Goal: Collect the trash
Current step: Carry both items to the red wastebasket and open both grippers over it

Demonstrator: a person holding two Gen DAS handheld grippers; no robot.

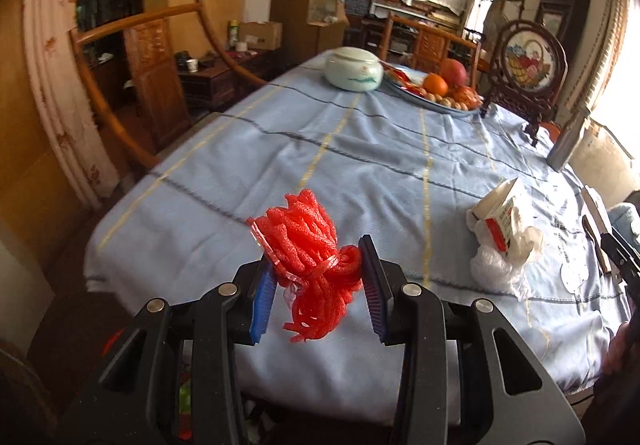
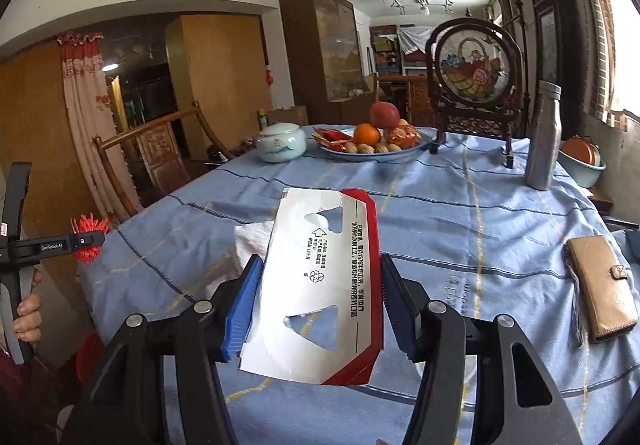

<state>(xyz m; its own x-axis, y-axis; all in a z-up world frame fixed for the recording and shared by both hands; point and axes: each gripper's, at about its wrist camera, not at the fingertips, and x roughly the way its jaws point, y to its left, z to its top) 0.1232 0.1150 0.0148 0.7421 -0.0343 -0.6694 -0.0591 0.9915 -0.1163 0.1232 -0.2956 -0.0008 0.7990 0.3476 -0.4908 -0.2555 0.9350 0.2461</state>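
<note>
My left gripper [image 1: 316,255] is shut on a bunch of red foam fruit netting [image 1: 308,245], held above the near edge of the blue tablecloth [image 1: 360,165]. The right wrist view shows that gripper [image 2: 86,239] and its netting [image 2: 90,225] at the far left, with a hand on its handle. My right gripper [image 2: 320,259] is shut on a flattened silver and red carton [image 2: 320,285], its pads pressing both long edges. In the left wrist view a red and white carton [image 1: 500,217] shows at the right above crumpled white plastic [image 1: 496,265].
At the table's far end are a pale lidded jar [image 2: 280,143], a fruit plate [image 2: 372,147], a framed round embroidery stand [image 2: 472,85] and a metal bottle [image 2: 544,137]. A tan wallet [image 2: 600,285] lies at the right. A wooden chair [image 1: 152,77] stands on the left.
</note>
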